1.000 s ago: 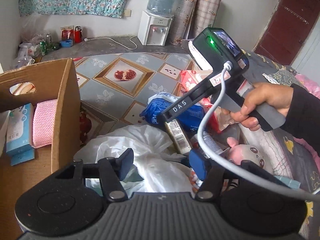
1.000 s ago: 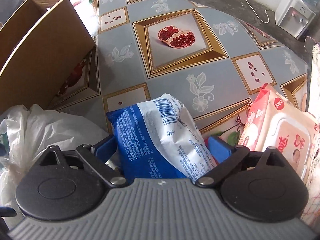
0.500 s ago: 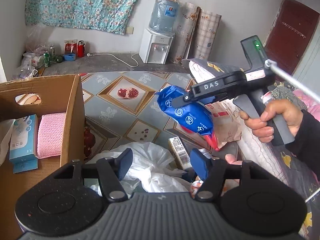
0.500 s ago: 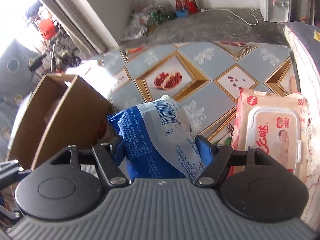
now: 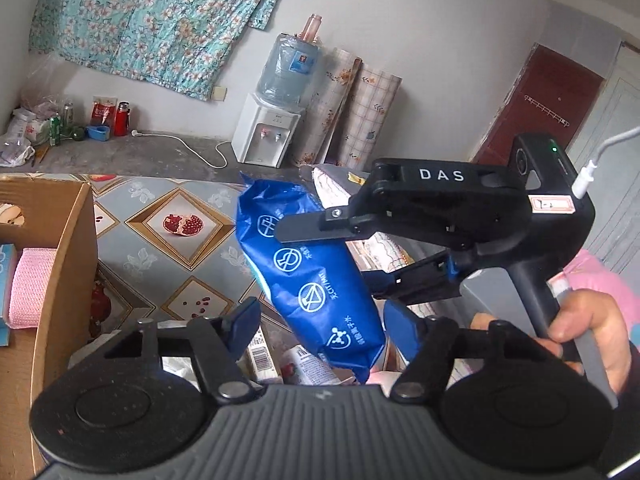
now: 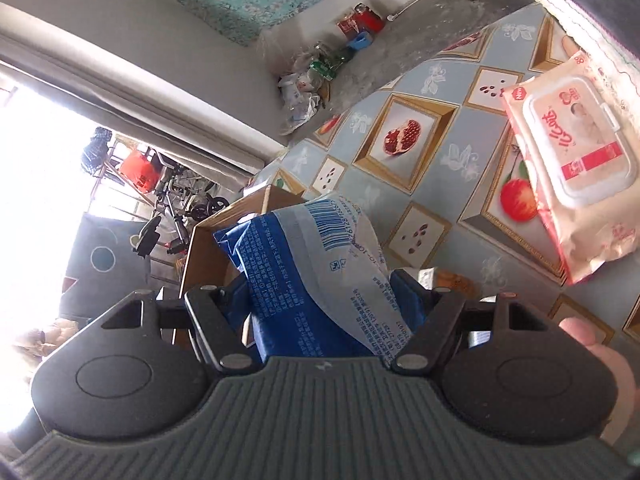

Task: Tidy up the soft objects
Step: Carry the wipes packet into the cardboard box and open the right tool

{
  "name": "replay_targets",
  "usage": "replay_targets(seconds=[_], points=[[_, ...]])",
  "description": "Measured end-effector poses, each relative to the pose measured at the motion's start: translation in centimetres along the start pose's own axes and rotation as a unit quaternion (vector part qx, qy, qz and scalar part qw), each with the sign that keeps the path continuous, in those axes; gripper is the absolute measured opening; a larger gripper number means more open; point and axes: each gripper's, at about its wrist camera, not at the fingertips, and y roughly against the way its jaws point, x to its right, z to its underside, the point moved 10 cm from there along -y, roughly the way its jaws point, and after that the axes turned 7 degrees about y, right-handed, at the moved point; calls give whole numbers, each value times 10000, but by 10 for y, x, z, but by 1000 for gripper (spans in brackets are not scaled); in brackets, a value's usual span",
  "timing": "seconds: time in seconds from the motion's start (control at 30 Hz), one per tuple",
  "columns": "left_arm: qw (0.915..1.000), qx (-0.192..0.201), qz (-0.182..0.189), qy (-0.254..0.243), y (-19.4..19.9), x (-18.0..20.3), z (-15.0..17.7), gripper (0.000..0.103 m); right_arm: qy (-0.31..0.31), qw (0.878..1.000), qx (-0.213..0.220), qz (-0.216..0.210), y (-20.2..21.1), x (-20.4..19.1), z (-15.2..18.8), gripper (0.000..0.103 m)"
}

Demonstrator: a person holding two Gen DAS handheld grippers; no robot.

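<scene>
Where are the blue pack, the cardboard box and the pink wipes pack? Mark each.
blue pack (image 5: 316,280): left wrist view, printed front.
cardboard box (image 5: 74,264): left wrist view, right wall.
pink wipes pack (image 6: 576,152): right wrist view, white lid.

My right gripper (image 5: 320,256) is a black pistol-grip tool lettered "DAS" in white, with a green light, a white cable plugged at its back, a small handwritten label, blue-padded fingers (image 5: 400,322) on silver-screwed links, and my dark sleeve (image 5: 630,368).
</scene>
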Motion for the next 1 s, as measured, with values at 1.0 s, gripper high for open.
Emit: replay_targets(seconds=[1.0], points=[[9742, -744, -1585, 1426, 116, -251, 20, 56, 1049, 9862, -1174, 518, -184, -206, 97, 77]])
